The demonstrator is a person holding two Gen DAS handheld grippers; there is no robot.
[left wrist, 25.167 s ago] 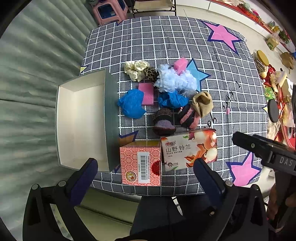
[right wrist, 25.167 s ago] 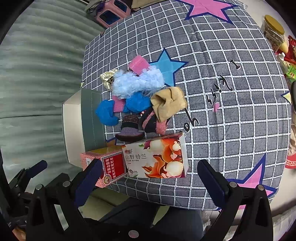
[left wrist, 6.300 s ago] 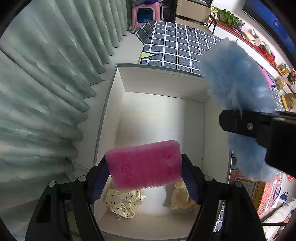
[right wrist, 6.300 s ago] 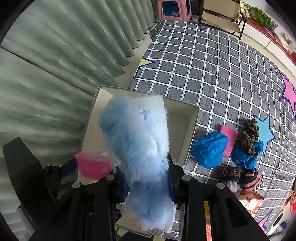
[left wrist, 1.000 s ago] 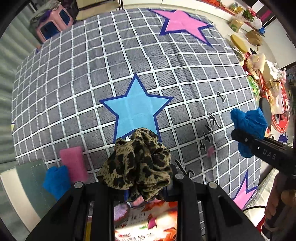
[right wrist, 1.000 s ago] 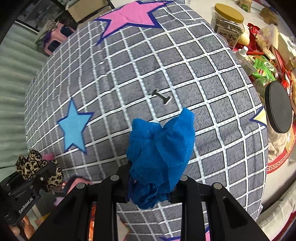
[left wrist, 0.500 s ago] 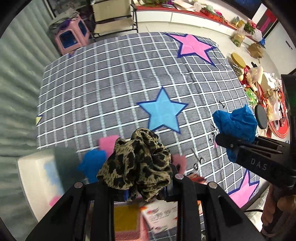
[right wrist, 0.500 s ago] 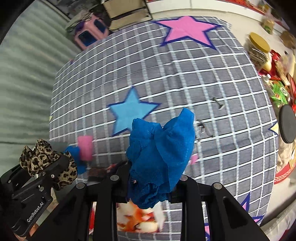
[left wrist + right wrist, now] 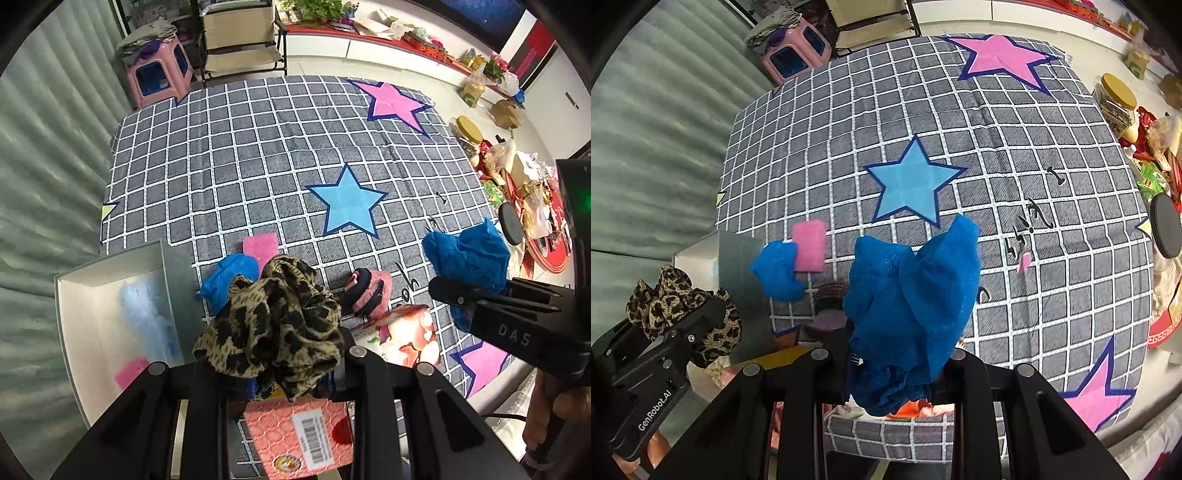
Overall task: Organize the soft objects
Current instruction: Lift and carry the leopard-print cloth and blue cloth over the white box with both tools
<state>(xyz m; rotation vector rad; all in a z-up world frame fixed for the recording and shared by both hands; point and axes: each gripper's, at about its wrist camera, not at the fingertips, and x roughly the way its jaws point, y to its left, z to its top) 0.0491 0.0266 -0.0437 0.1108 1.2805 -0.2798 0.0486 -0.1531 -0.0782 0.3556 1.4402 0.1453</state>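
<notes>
Left gripper (image 9: 271,363): fingers closed tight on the bunched leopard-print fabric scrunchie (image 9: 271,325), held in the air above the near table edge. Right gripper (image 9: 895,363): fingers pinched on the crumpled bright-blue cloth (image 9: 912,295), also lifted off the table.

On the grey grid-patterned tablecloth with stars (image 9: 258,155), a second blue cloth (image 9: 231,275) touches a flat pink sponge (image 9: 260,245), just beside the open white box (image 9: 110,266) at the table's left edge. Inside the box lie a pale-blue fluffy item (image 9: 147,317) and a pink sponge (image 9: 129,373). A pink-and-dark knitted item (image 9: 369,293) sits near the two cartons at the near edge. The far half of the cloth is open.

Versus 1.0 s ago: both grippers have pulled back and higher, grips unchanged; the box is now in the left wrist view.
</notes>
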